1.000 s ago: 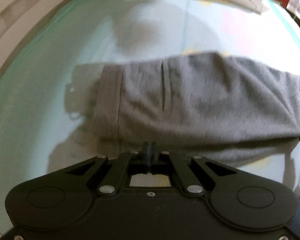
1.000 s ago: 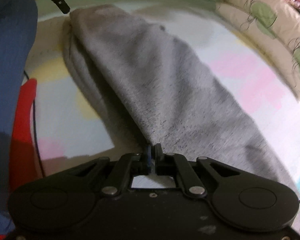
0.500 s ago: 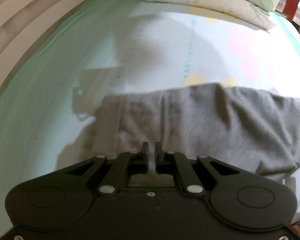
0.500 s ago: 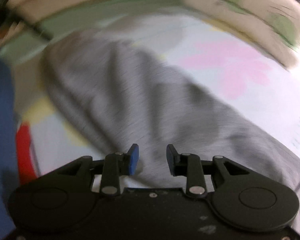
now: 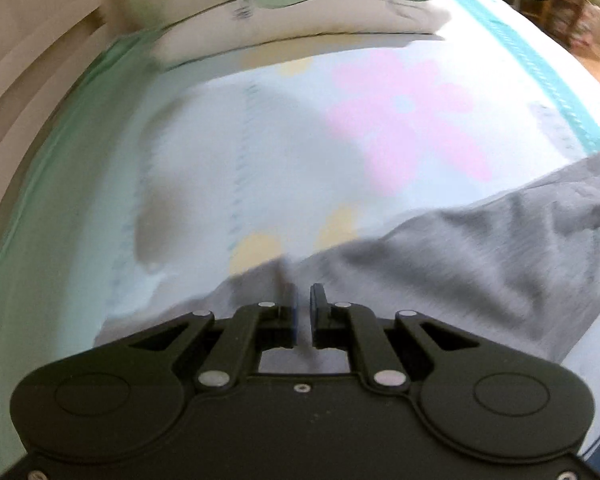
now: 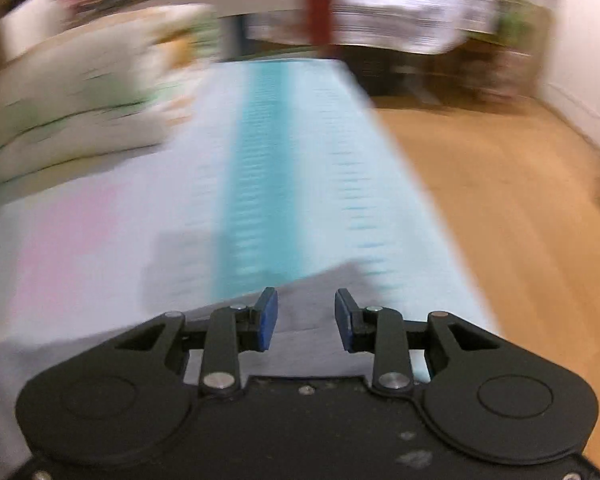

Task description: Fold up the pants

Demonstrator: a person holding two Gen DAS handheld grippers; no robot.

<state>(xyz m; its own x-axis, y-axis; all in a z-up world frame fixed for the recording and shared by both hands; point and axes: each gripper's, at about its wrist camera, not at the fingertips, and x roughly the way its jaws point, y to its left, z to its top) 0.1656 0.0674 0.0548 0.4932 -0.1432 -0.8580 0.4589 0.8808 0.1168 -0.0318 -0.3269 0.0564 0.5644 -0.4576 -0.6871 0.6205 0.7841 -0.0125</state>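
Left wrist view is showing my left gripper [image 5: 303, 307] with its jaws parted by a narrow gap, gripping nothing, hovering over the grey pants [image 5: 480, 256] lying on the bed [image 5: 204, 184], stretching off right. Pillows [image 5: 300, 20] are sitting at the far end. My right gripper [image 6: 306, 318] is opening its jaws, empty, above the pants' near edge.

Left tool [image 5: 303, 307] tips steeply downward, its blue-padded fingers a narrow slit apart with nothing pinched. Right tool [image 6: 306, 316] angles down too, jaws opening, wide gap, nothing gripped between its pads [image 6: 269, 320].
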